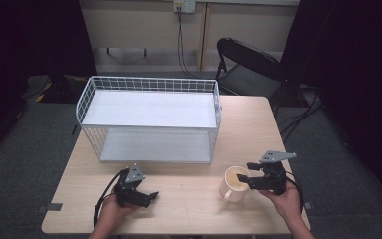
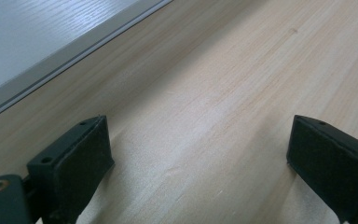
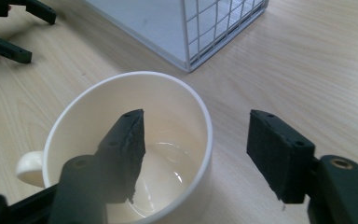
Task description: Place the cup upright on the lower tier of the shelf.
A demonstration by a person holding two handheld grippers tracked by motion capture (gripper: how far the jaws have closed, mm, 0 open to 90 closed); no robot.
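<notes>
One jaw of the right gripper (image 3: 196, 156) hangs inside the cream mug (image 3: 121, 149), the other outside its wall, not yet clamped; the mug stands on the counter (image 1: 179, 199) beside the wire rack (image 1: 149, 119), unlifted. The left gripper (image 1: 146, 195) rests with jaws apart, empty.

Both grippers are showing black bodies. The left gripper (image 1: 139, 191) and the right gripper (image 1: 251, 175) are each carrying a grey three-cornered plate on top, and a black cable is trailing from each one. The fingers (image 3: 279, 156) are wearing flat black pads with small screw holes, and brass-coloured inserts are sitting at their bases.
</notes>
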